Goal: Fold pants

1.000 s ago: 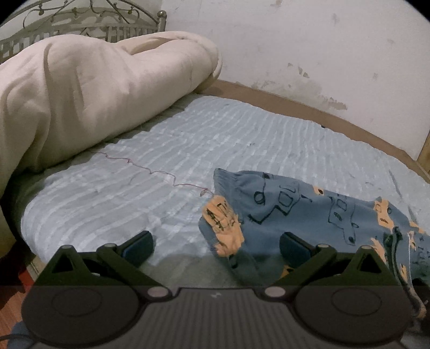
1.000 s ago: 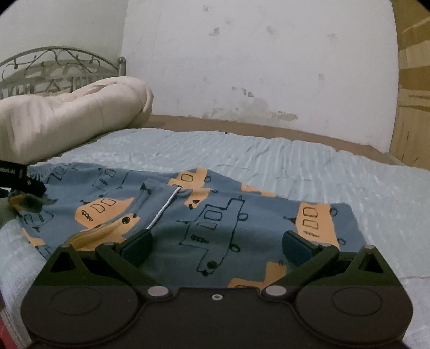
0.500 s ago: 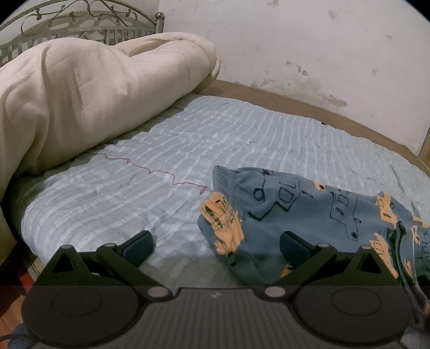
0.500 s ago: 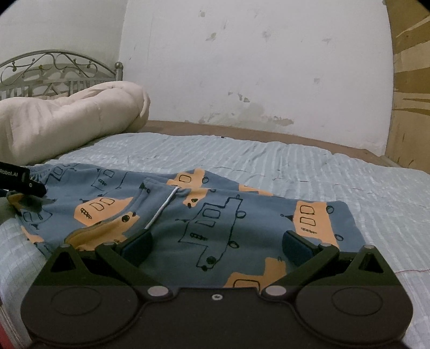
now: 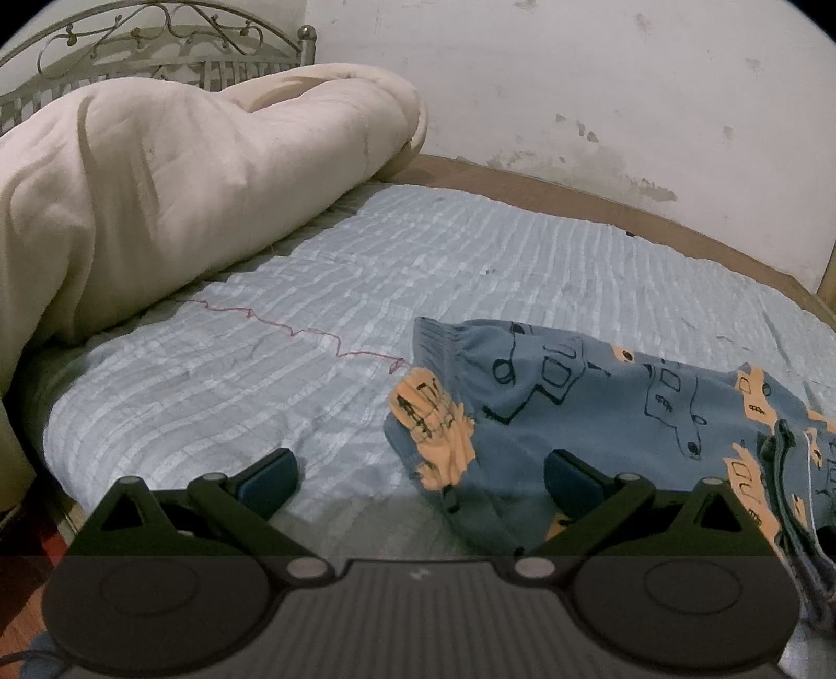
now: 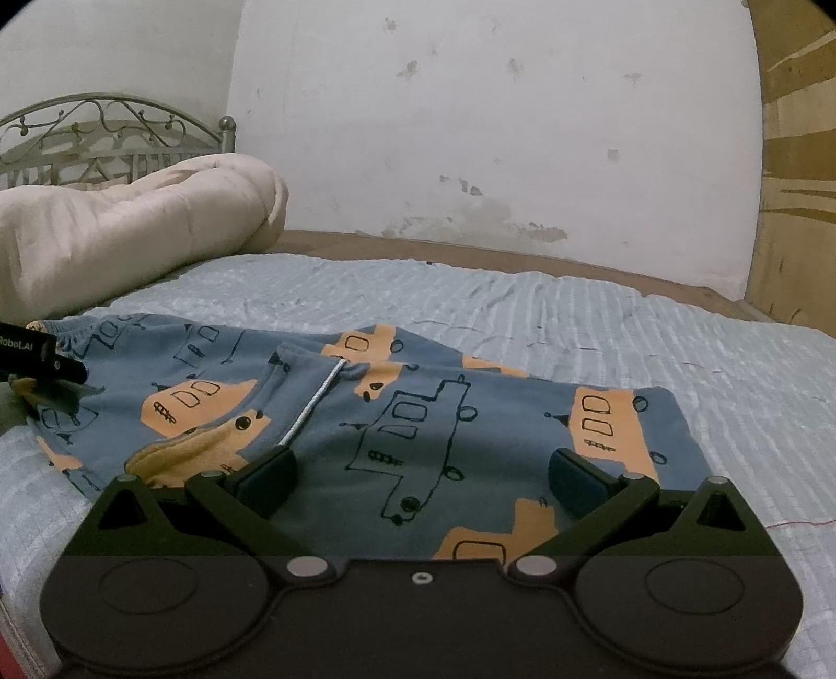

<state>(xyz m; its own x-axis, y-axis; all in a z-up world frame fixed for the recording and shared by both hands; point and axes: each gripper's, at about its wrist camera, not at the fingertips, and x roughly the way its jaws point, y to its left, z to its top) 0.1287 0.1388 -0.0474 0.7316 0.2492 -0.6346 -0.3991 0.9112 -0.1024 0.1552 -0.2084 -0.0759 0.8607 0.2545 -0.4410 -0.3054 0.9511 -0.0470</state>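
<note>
Blue pants with orange vehicle prints (image 5: 616,412) lie on the light blue bed sheet (image 5: 251,376). In the left wrist view they lie at the right, their crumpled end between my open fingers. My left gripper (image 5: 420,470) is open and empty, low over the sheet at that end. In the right wrist view the pants (image 6: 397,418) lie spread flat, with a white drawstring (image 6: 313,407) showing. My right gripper (image 6: 420,470) is open and empty, just above the near edge of the pants. The left gripper's tip (image 6: 36,355) shows at the far left, over the pants' left end.
A rolled cream duvet (image 5: 172,193) fills the bed's left side by the metal headboard (image 5: 146,47). A thin red thread (image 5: 292,329) lies on the sheet. A stained white wall (image 6: 470,130) stands behind; a wooden panel (image 6: 794,183) at the right.
Both grippers have dropped lower and tilted up slightly; the pants sit lower in both views. Jaws stay open.
</note>
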